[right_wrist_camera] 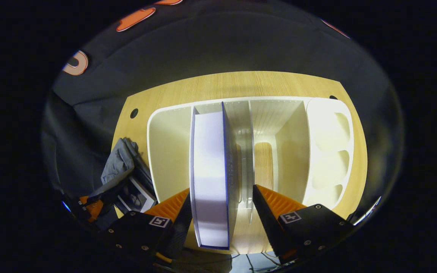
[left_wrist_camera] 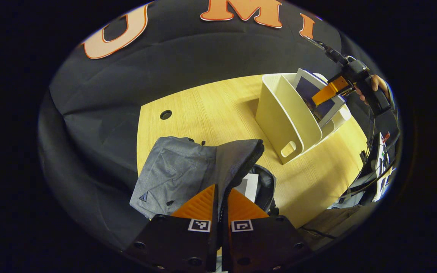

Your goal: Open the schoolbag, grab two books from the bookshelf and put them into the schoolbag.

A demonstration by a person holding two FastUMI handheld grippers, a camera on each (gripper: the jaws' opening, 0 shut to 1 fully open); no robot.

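Looking along your left tongs (left_wrist_camera: 220,197), you have the two fingers nearly closed on the grey schoolbag (left_wrist_camera: 188,172)'s zipper edge, holding it open; a white book (left_wrist_camera: 249,185) lies inside the bag on the worktop (left_wrist_camera: 211,106). Farther off, your right tongs (left_wrist_camera: 332,89) reach over the white bookshelf (left_wrist_camera: 286,121).

From your right tongs (right_wrist_camera: 222,204), the fingers stand wide apart around an upright blue-edged book (right_wrist_camera: 211,170) in the bookshelf (right_wrist_camera: 328,144); whether they touch it you cannot tell. The schoolbag (right_wrist_camera: 121,163) lies beside the shelf.
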